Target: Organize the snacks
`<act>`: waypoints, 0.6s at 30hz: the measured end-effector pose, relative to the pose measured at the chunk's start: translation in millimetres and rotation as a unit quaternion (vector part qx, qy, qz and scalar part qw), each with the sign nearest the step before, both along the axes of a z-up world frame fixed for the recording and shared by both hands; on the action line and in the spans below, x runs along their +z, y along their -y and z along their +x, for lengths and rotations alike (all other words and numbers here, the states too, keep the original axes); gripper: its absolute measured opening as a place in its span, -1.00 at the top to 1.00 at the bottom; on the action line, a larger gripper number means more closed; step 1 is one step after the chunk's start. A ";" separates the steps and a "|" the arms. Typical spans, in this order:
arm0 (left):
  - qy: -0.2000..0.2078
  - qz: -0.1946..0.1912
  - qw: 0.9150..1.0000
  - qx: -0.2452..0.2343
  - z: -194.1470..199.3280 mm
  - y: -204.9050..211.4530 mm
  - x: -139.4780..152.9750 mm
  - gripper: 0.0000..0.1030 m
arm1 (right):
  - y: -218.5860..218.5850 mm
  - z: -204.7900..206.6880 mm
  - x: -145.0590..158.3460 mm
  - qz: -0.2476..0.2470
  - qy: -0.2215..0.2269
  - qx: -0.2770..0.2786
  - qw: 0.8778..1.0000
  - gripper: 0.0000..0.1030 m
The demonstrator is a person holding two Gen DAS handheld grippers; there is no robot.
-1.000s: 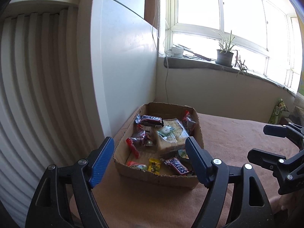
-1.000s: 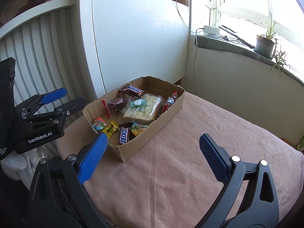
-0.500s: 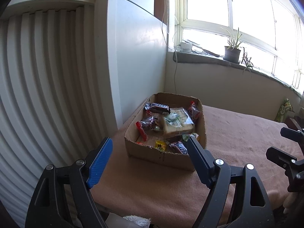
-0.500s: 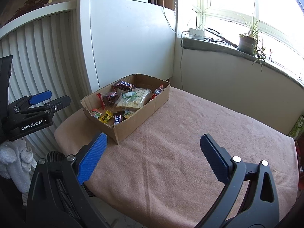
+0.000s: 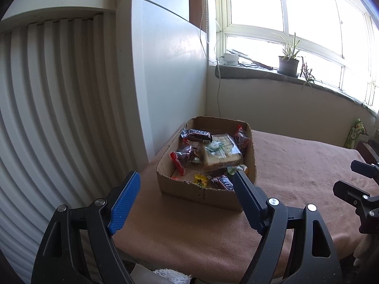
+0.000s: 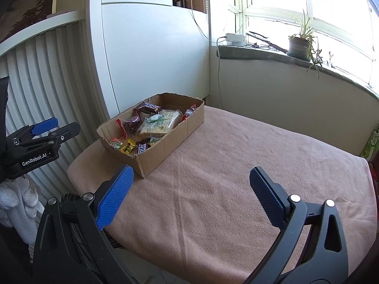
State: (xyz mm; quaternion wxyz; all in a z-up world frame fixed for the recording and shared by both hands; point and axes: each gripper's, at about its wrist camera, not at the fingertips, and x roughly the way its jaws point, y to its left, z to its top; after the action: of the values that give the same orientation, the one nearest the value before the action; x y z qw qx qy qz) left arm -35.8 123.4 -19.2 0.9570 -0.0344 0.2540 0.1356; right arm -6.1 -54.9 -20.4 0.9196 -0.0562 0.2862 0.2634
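A shallow cardboard box [image 5: 201,193] [image 6: 165,151] stands at the table's far left corner. It holds several snacks: two Snickers bars [image 5: 196,134] [image 6: 148,107], a clear pack of crackers [image 5: 222,153] [image 6: 161,124], red-wrapped sweets [image 5: 177,163] and a yellow candy [image 5: 200,180] [image 6: 128,147]. My left gripper [image 5: 186,189] is open and empty, a little short of the box's near wall. My right gripper [image 6: 191,184] is open and empty over the bare cloth, well right of the box. Each gripper also shows in the other's view, the left one at the left edge [image 6: 47,130].
The table is covered by a pinkish-brown cloth [image 6: 248,170]. A white ribbed wall [image 5: 47,118] and a white panel [image 6: 154,54] stand left of and behind the box. A windowsill with a potted plant [image 6: 299,45] and a white adapter [image 6: 234,39] runs along the back.
Both grippers have pulled back from the box, which now looks smaller and farther away. Both stay open and empty.
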 end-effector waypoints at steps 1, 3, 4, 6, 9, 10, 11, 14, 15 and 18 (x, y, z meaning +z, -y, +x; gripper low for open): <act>0.001 -0.001 1.000 -0.001 0.1 0.1 0.0 -0.56 | 0.2 0.2 -0.6 0.000 -0.001 0.000 1.000 -0.95; 0.001 -0.001 1.000 -0.003 0.7 0.1 -0.2 -0.56 | 0.0 0.5 -1.5 -0.001 -0.001 0.000 1.000 -0.95; 0.001 0.000 1.000 -0.003 0.8 0.2 -0.2 -0.56 | -0.1 0.9 -1.9 -0.002 -0.002 0.001 1.000 -0.95; 0.001 0.000 1.000 -0.003 0.9 0.5 -0.3 -0.56 | -0.1 0.9 -1.8 -0.002 -0.002 0.000 1.000 -0.95; 0.000 -0.001 1.000 -0.003 1.0 0.4 0.0 -0.56 | 0.7 0.3 -1.5 0.000 -0.002 -0.001 1.000 -0.95; 0.001 0.000 1.000 -0.003 0.8 0.7 0.1 -0.56 | 0.9 0.0 -1.5 0.001 -0.002 0.000 1.000 -0.95; 0.001 0.001 1.000 -0.003 1.1 0.6 0.1 -0.56 | 0.9 0.2 -1.5 0.001 -0.003 0.000 1.000 -0.95; 0.002 0.001 1.000 -0.004 1.0 1.0 0.5 -0.56 | 2.1 0.4 -2.0 0.000 -0.004 -0.002 1.000 -0.95; 0.002 0.001 1.000 -0.005 0.9 1.1 0.5 -0.56 | 2.4 0.4 -2.2 0.000 -0.004 -0.003 1.000 -0.95; 0.001 0.000 1.000 -0.006 1.2 0.7 -0.1 -0.56 | 3.1 0.3 -1.9 0.003 -0.005 -0.006 1.000 -0.95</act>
State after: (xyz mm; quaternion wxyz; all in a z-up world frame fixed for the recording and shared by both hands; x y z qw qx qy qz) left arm -34.6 122.6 -19.3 0.9581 -0.0327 0.2532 0.1302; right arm -5.8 -57.9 -22.4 0.9199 -0.0502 0.2902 0.2588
